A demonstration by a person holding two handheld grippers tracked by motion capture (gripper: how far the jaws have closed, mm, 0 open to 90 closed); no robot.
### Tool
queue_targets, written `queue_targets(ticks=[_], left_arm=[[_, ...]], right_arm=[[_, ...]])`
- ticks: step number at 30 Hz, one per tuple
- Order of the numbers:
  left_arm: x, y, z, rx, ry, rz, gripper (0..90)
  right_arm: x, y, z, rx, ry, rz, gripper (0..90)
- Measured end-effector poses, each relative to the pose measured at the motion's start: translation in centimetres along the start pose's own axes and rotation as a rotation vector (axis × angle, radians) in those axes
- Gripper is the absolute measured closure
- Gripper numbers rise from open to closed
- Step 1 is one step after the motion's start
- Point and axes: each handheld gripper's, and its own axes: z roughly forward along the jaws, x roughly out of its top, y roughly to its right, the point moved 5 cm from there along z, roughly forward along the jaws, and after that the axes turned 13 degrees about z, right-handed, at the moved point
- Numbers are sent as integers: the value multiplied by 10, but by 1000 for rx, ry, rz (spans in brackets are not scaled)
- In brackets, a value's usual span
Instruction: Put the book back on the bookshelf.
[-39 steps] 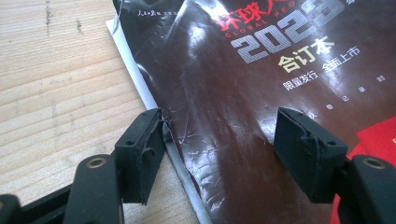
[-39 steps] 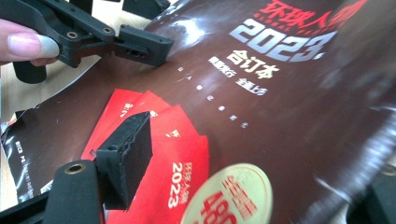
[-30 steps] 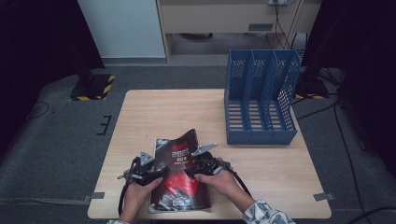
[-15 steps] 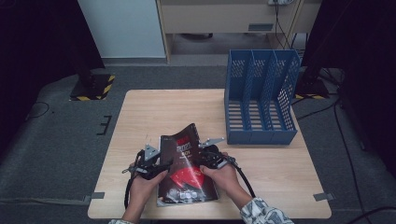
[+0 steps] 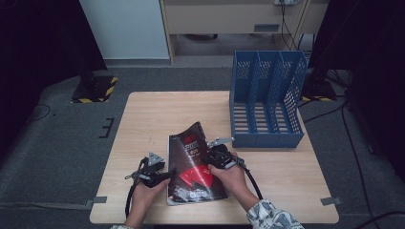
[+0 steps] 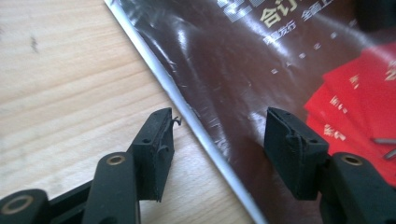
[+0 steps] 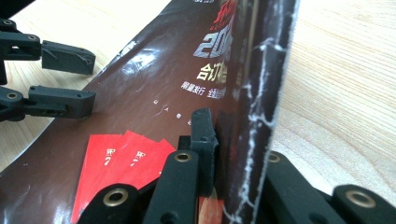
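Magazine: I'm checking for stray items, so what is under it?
The magazine lies on the table, its right edge lifted in the right tool. Bare wood shows around it; anything beneath the flat part is covered.

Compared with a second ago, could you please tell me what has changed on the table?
The right gripper has closed on the magazine's right edge, lifting it. The left gripper has just been closing, its jaws astride the left edge, not pressing. The blue file rack and table stayed put.

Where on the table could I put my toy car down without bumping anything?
The far left of the table, beyond the magazine and left of the blue file rack, is bare wood. So is the near right corner. It is crowded near the middle, around the left gripper and right gripper.
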Motion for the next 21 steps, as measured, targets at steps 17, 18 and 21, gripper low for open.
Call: queue_targets(ticks=[17, 18, 21], left_arm=[[0, 1, 4, -10, 23, 63, 498], [0, 1, 4, -12, 24, 65, 499], [1, 1, 4, -15, 24, 69, 498]], right_arm=[[-4, -14, -1, 85, -123, -102, 502], [-4, -15, 2, 98, -148, -98, 475], [-6, -16, 5, 91, -180, -108, 450]])
